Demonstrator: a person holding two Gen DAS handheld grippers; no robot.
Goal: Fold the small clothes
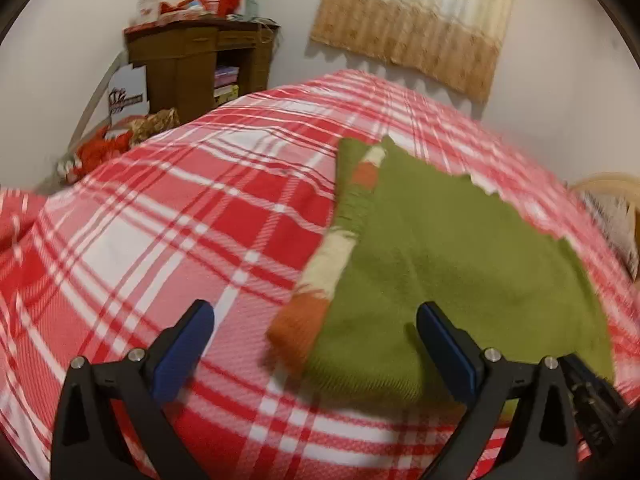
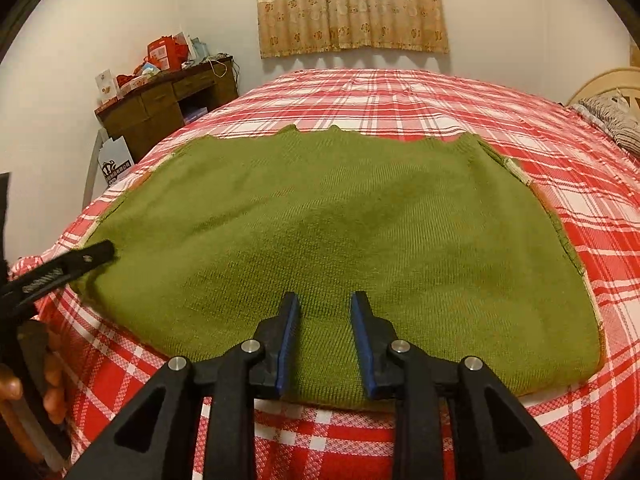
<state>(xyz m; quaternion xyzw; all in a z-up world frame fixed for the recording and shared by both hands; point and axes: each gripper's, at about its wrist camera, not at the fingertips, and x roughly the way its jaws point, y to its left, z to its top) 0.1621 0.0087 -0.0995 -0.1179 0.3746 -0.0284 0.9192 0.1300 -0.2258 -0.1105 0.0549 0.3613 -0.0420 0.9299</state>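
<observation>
A green knit sweater (image 2: 340, 232) lies flat on the red plaid bed (image 2: 400, 92), sleeves folded under. In the left wrist view the sweater (image 1: 460, 260) shows a striped orange and cream sleeve (image 1: 332, 264) tucked along its left edge. My left gripper (image 1: 316, 316) is wide open and empty over the sweater's near left corner; it also shows at the left of the right wrist view (image 2: 80, 260). My right gripper (image 2: 325, 308) is open a little, empty, its fingertips just above the sweater's near edge.
A brown wooden desk (image 2: 168, 108) with red boxes on top stands past the bed's far left corner. A curtain (image 2: 352, 4) hangs on the far wall. A wooden headboard (image 2: 608, 80) and a grey pillow (image 2: 612, 120) are at the right.
</observation>
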